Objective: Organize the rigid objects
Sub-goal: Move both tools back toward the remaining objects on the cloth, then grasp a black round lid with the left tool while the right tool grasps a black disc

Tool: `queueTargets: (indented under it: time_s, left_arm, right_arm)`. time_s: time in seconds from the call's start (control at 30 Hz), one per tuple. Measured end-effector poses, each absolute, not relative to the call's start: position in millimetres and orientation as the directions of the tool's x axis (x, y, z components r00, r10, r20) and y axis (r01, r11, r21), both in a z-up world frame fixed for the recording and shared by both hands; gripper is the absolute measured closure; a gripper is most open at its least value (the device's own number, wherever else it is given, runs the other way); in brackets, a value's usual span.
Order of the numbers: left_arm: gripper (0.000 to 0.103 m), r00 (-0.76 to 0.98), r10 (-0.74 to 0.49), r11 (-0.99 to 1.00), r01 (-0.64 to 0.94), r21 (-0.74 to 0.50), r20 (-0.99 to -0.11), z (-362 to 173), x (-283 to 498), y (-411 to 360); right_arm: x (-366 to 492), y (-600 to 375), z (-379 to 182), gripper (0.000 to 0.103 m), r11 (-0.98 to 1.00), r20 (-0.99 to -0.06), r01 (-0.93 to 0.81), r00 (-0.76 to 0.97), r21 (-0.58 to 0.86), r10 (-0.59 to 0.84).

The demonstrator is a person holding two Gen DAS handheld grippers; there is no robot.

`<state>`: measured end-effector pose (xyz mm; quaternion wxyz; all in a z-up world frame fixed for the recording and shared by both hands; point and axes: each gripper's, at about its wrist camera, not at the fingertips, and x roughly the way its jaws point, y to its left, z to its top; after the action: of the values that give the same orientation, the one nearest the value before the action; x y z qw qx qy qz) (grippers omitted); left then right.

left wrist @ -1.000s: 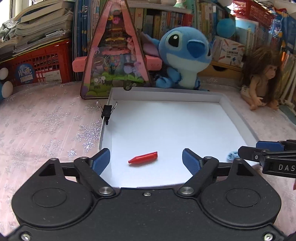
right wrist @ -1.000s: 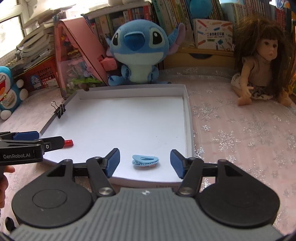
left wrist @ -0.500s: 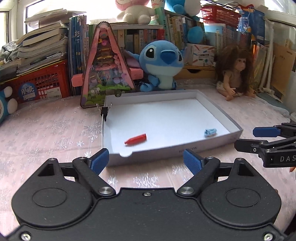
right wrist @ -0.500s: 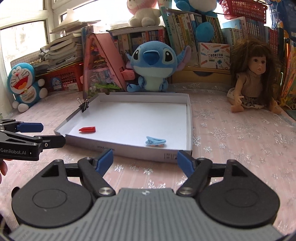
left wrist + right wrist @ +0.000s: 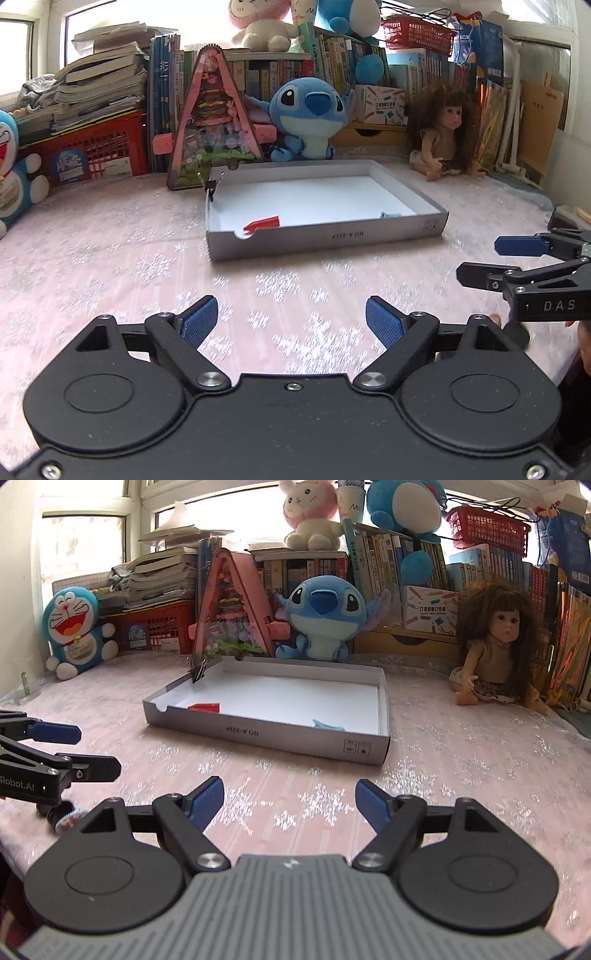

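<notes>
A shallow white box lid [image 5: 325,233] [image 5: 266,734] lies on the pink snowflake cloth. Inside it lie a red crayon-like piece [image 5: 263,223] [image 5: 205,706] at the near left and a light blue clip [image 5: 390,214] [image 5: 327,723] at the near right. A black binder clip [image 5: 211,184] [image 5: 198,672] grips the lid's left wall. My left gripper [image 5: 291,322] is open and empty, well in front of the lid. My right gripper [image 5: 290,800] is open and empty, also in front of the lid. Each gripper shows in the other's view, the right one [image 5: 487,260] and the left one [image 5: 96,749].
A pink triangular toy house [image 5: 212,122], a blue Stitch plush [image 5: 308,118] and a doll [image 5: 441,129] stand behind the lid. A Doraemon plush [image 5: 75,627] and a red basket [image 5: 92,151] are at the left. Bookshelves fill the back.
Both grippers have pulled back and away from the lid, still open. The red piece and the blue clip stay in the lid.
</notes>
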<state>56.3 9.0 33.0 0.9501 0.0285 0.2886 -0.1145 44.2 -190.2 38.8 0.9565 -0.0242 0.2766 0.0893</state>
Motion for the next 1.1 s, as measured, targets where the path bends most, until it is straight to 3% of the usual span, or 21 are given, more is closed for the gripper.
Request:
queueTargets:
  time_s: [0.33, 0.47, 0.77, 1.1]
  left_arm:
    - [0.022, 0.83, -0.155, 0.981, 0.193, 0.016, -0.535, 24, 18, 33]
    - [0.034, 0.833, -0.136, 0.984, 0.177, 0.025, -0.536, 21, 8, 43]
    - [0.046, 0.836, -0.094, 0.987, 0.15, 0.06, -0.541, 12, -16, 62]
    - [0.052, 0.822, -0.084, 0.987, 0.145, 0.065, -0.564, 3, -22, 67]
  right_arm:
    - [1, -201, 22, 0.017, 0.99, -0.472, -0.123, 0.878, -0.075, 0.073]
    - [-10, -210, 20, 0.017, 0.991, -0.469, -0.115, 0.881, -0.075, 0.067]
    - [-29, -210, 14, 0.017, 0.987, -0.49, -0.144, 0.867, -0.071, 0.091]
    - [-33, -209, 4, 0.037, 0.989, -0.551, -0.145, 0.828, -0.03, 0.105]
